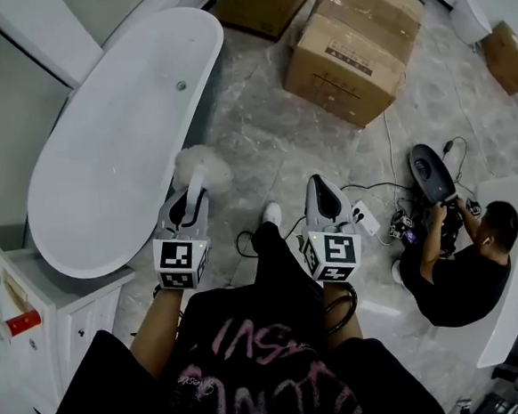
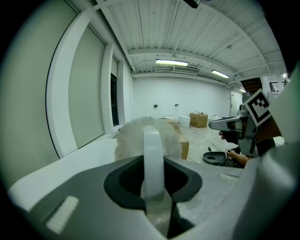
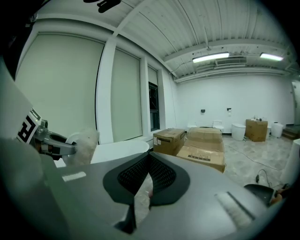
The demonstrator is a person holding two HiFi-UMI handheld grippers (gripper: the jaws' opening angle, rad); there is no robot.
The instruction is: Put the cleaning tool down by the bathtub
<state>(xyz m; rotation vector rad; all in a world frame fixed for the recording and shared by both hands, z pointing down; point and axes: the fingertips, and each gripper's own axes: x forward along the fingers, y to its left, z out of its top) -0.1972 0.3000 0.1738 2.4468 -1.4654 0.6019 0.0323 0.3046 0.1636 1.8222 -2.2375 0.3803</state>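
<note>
The cleaning tool is a white curved handle with a fluffy white head. My left gripper is shut on the handle, and the head sticks out past the jaws over the rim of the white bathtub. In the left gripper view the fluffy head fills the space just beyond the left gripper. My right gripper hovers over the floor to the right, apart from the tool. The right gripper is shut with nothing in it. From there the fluffy head shows at the left by the bathtub.
Large cardboard boxes stand on the marble floor beyond the tub. A person sits on the floor at the right with a black device, cables and a power strip. A white cabinet stands at the tub's near end.
</note>
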